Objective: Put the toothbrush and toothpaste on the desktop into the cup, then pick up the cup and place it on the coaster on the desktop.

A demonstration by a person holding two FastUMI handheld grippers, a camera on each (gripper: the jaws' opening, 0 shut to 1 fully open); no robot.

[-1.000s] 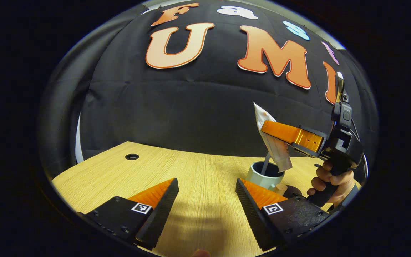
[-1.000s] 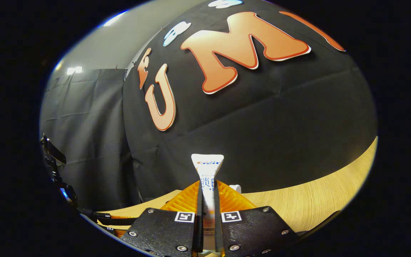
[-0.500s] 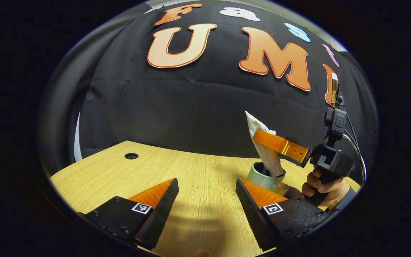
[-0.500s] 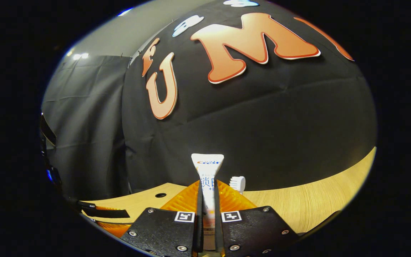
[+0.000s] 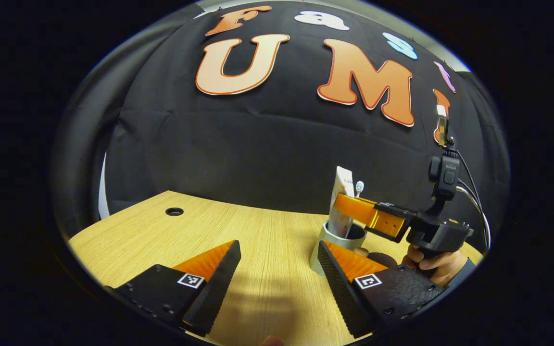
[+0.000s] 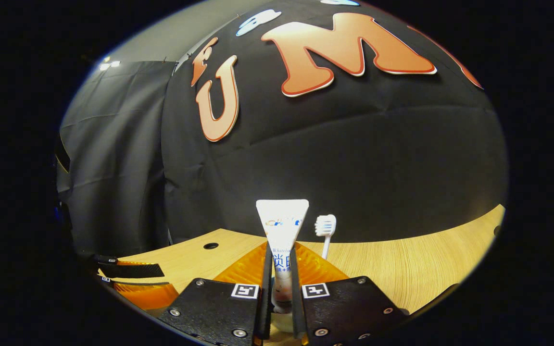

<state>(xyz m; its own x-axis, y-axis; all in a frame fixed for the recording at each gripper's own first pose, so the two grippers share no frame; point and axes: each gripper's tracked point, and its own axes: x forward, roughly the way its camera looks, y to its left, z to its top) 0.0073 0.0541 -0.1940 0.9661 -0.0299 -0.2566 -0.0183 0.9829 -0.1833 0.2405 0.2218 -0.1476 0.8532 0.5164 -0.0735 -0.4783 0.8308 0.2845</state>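
The white toothpaste tube [image 6: 282, 230] is clamped upright by the right gripper [image 6: 279, 288], its lower end inside the pale grey cylindrical cup [image 5: 322, 250]. A white-headed toothbrush [image 6: 325, 226] is seen just beside it. The left gripper [image 5: 277, 274] is held wide apart and empty above the light wooden worktop [image 5: 258, 230].

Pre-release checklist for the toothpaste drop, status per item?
1. Right gripper shut on toothpaste: ok.
2. Toothpaste lower end inside cup: ok, the left gripper view shows the tube entering the cup's mouth.
3. Toothbrush already in cup, head up: ok.
4. Tube bottomed out in cup: cannot tell, the inside is hidden.
5. Left gripper open, apart from cup: ok.
6. Coaster free for the cup: cannot tell, it is mostly hidden behind the left gripper's finger.
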